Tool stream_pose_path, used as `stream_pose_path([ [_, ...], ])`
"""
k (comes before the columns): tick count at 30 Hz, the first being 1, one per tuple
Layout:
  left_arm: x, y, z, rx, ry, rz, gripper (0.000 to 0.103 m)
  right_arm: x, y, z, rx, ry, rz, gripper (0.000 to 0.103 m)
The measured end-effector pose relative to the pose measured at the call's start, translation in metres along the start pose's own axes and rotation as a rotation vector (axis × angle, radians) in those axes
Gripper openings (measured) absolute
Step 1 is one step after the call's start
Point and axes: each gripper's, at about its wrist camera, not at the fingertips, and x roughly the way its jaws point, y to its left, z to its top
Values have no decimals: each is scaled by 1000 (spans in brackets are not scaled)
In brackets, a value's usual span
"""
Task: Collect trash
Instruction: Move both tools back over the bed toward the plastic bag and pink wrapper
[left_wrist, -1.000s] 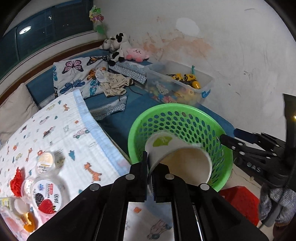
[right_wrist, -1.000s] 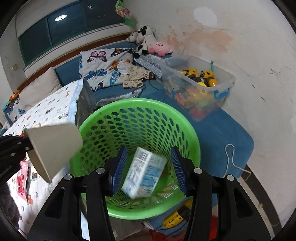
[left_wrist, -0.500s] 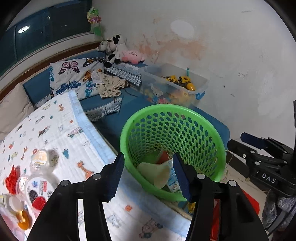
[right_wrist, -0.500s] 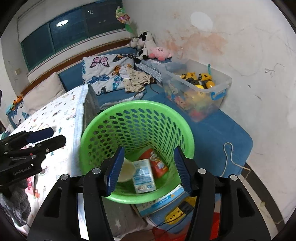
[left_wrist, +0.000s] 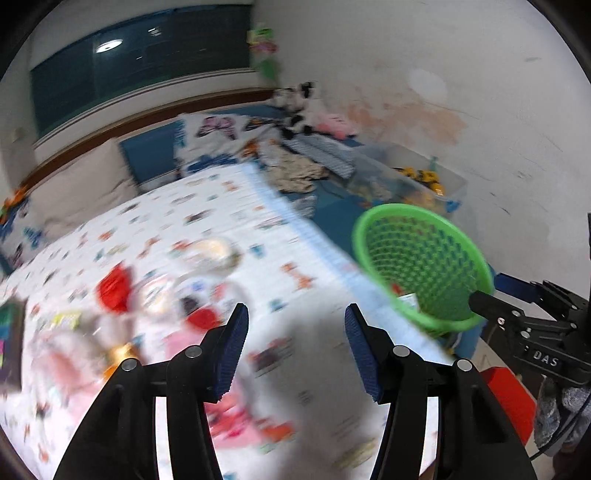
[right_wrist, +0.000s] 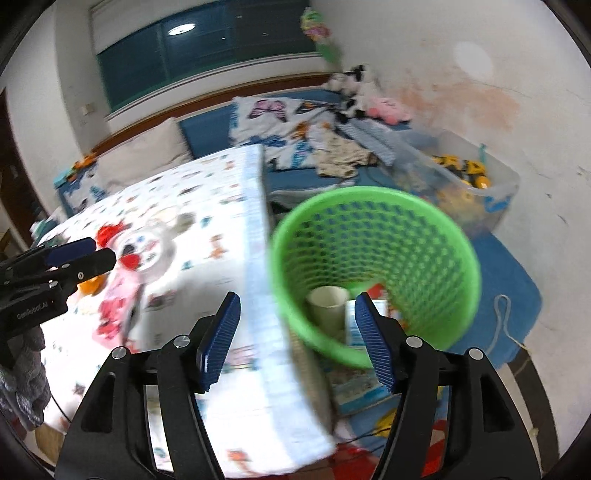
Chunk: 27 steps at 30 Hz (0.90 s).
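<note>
Left wrist view: left tool (left_wrist: 293, 345) spread wide, nothing between the pads, aimed at the patterned blanket (left_wrist: 177, 221) over the surface, where blurred leftover trash (left_wrist: 155, 299) lies in a cluster of clear lids and red and pink wrappers just ahead and to the left. Probably lined up for a fresh pick. Green basket (left_wrist: 424, 236) off to the right past the blanket's edge, low enough to drop things into from above. Right tool (left_wrist: 517, 317) visible as a dark arm at the right rim, beside the basket.

Right wrist view: right tool (right_wrist: 299, 332) likewise spread and empty, straddling the blanket's hanging edge and the basket (right_wrist: 373, 199). Inside the basket, a paper cup (right_wrist: 327, 304) and a small carton (right_wrist: 354, 325) on the bottom, already collected. Left tool (right_wrist: 74, 258) at the far left, over the trash (right_wrist: 140, 254) on the blanket.
</note>
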Motion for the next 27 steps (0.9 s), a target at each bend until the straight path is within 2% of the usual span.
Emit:
stream_pose_path([
  [6,-26,60,-26,-68,-11,126,53,11,56,-7,-73,28,81,68],
  [13,-47,147,-48,-201,-18,274,53,28,115,-13,-136,68,164,69],
  [16,-47,183,-55,-258,-10,320,58,38,139,-15,-167,90,188,70],
  [19,-46,219,-62,-317,2,342,65,48,160,-17,-189,110,199,71],
  [22,-40,247,-67,-373,16,326,74,62,176,-18,-183,145,217,71],
  [27,-25,272,-74,-403,49,269,74,83,190,-17,-161,185,219,71],
])
